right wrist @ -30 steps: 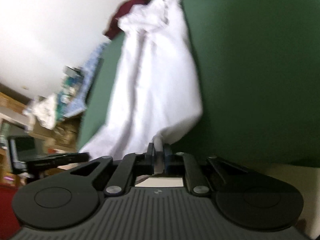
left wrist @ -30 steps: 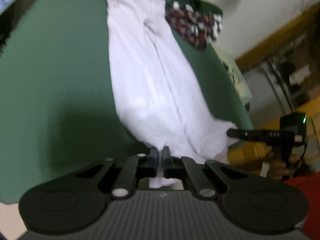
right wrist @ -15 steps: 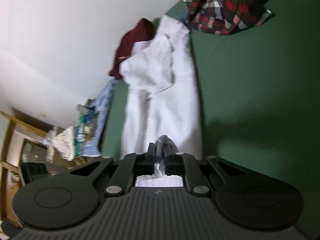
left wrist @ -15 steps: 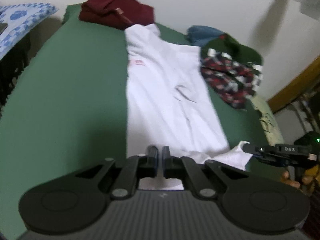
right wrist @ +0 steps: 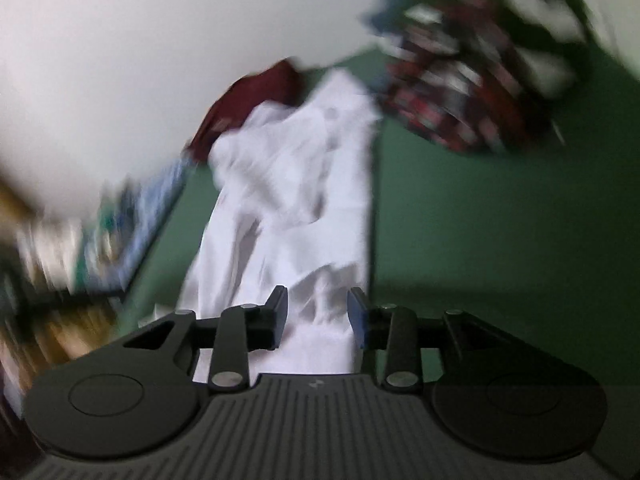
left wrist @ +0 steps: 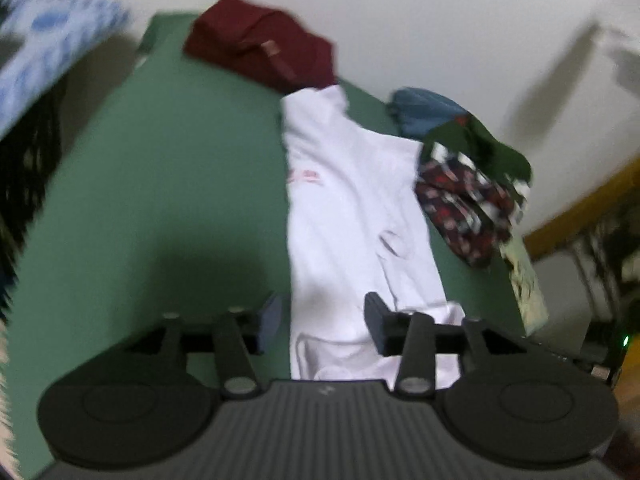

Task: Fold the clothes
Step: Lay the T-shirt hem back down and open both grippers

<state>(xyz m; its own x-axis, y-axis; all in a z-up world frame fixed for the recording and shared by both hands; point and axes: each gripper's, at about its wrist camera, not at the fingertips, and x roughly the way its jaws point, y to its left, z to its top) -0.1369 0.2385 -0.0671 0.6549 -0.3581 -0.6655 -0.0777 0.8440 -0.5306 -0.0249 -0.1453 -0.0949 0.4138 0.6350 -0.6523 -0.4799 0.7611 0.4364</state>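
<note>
A white garment [left wrist: 352,208] lies stretched lengthwise on the green bed [left wrist: 160,208], folded to a long narrow strip with a small pink print near its far end. My left gripper [left wrist: 322,316] hovers over its near hem; the jaws are opening and the cloth lies between them with the pads off it. In the right wrist view the same white garment [right wrist: 296,200] runs away from my right gripper [right wrist: 316,308], whose jaws are also opening, the near edge of the cloth loose between them. Both views are blurred.
A folded maroon garment [left wrist: 260,56] lies at the bed's far end by the wall. A plaid shirt with a dark green piece [left wrist: 472,200] and a blue item [left wrist: 424,108] pile at the far right. A blue patterned cloth [left wrist: 48,64] sits off the left side.
Both grippers were shut on the white garment's near hem and have let it go, jaws now apart. The garment, hanging stretched a second ago, now lies flat on the bed.
</note>
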